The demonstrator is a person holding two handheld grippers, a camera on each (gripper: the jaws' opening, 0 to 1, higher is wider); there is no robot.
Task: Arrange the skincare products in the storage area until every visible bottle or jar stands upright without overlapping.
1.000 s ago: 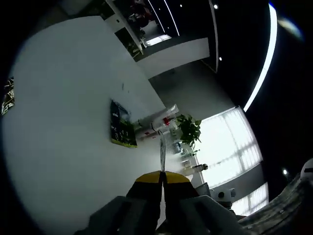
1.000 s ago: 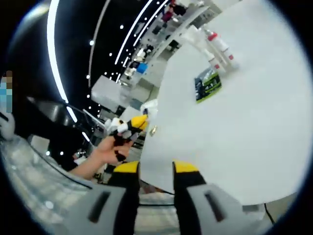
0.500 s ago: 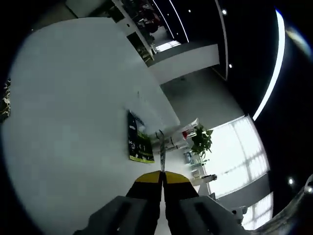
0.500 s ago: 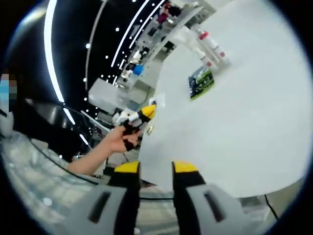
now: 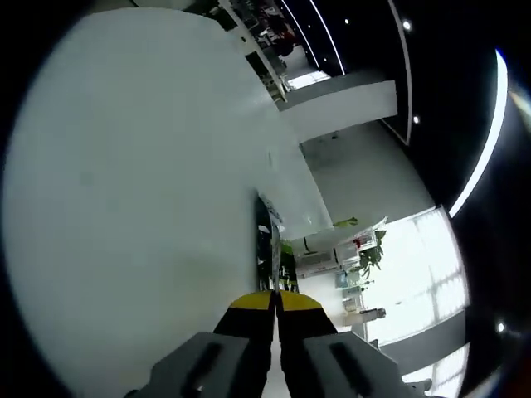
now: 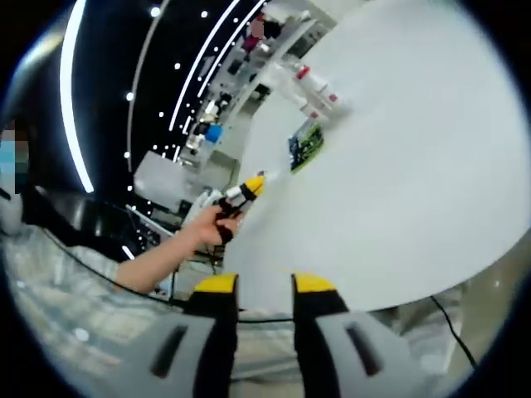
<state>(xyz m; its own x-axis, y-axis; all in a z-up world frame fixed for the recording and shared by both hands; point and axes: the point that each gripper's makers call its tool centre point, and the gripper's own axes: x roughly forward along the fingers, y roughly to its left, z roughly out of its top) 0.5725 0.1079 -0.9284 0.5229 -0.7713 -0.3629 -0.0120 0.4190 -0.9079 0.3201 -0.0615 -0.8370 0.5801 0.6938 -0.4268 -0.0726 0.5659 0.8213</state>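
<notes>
Right gripper view, item one: white desk, broad, smooth, mostly bare. Item two: green-and-black packet, flat on the desk near its far edge. Item three: skincare bottles, white with red caps, lying on their sides just beyond the packet at the far edge; none upright yet. Item four: my left gripper, held in my hand at the desk's near-left edge, yellow tips pointing toward the packet, well short of the bottles. Item five: my right gripper, yellow-tipped jaws spread with a clear gap, holding nothing, off the near edge.

Left gripper view, same stock: desk; packet edge-on ahead; bottles behind it; left gripper, jaws pressed together on nothing.

Handling, my estimate: bottles light, rigid plastic, slick and apt to roll; best taken across the mid-body, clear of the cap. Packet thin and limp.
</notes>
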